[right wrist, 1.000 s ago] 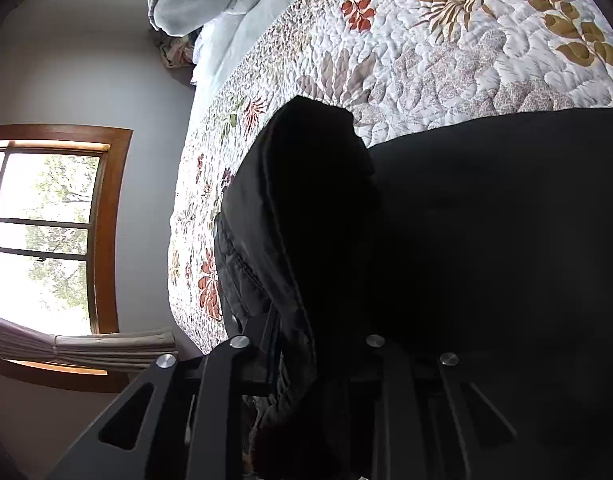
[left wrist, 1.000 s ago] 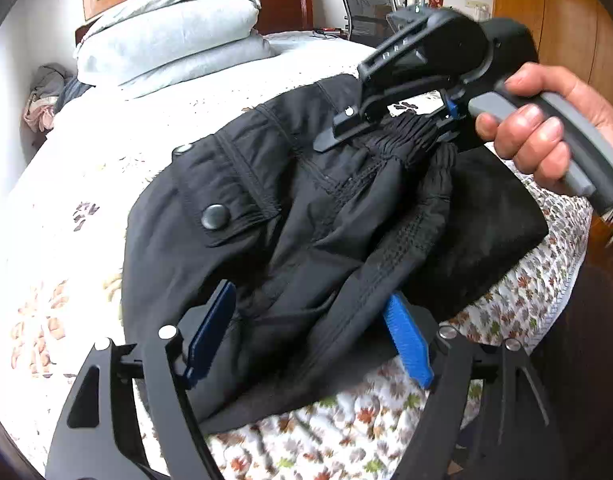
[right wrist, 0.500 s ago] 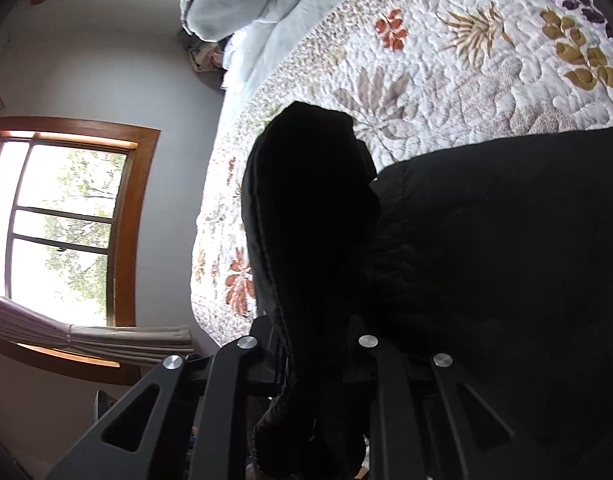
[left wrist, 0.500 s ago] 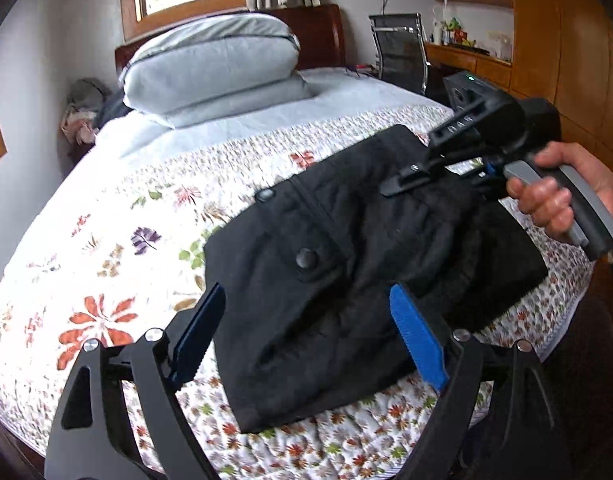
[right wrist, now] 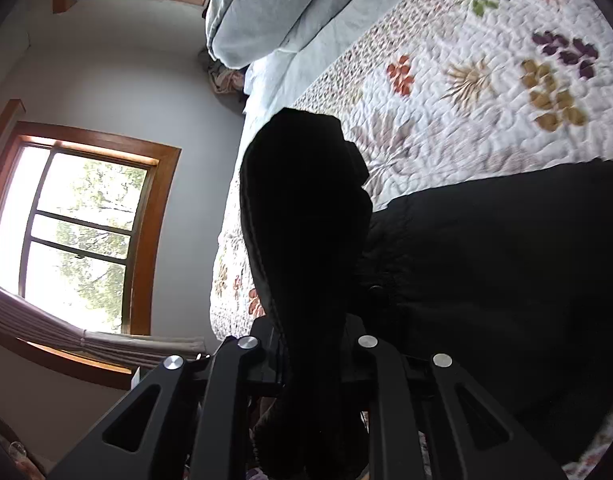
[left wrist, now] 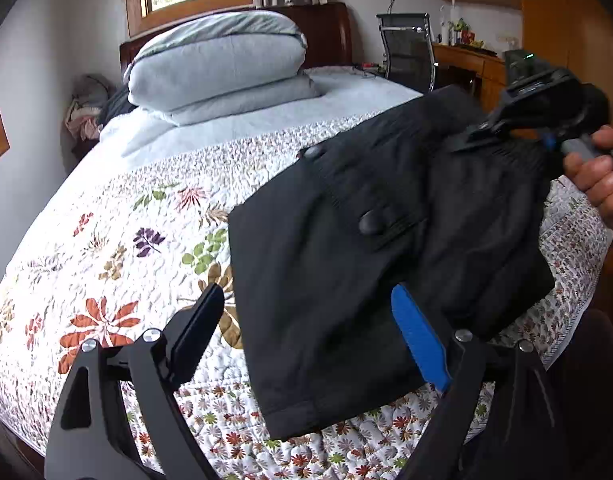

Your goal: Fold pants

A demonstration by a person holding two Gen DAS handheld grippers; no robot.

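left wrist view: right gripper (left wrist: 502, 136), upper right, clamps the pants (left wrist: 386, 240) waistband mid-fold; left gripper (left wrist: 306, 336) gapes empty and likely must regrip next.

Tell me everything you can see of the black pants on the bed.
The pants are black, of a matte woven-looking cloth, folded into a compact stack. Two round snap buttons and a pocket flap show on top. They lie near the edge of the floral quilt. The right gripper is shut on a bunched part of them at the far right and lifts it. The left gripper is open above the near end, not touching them.
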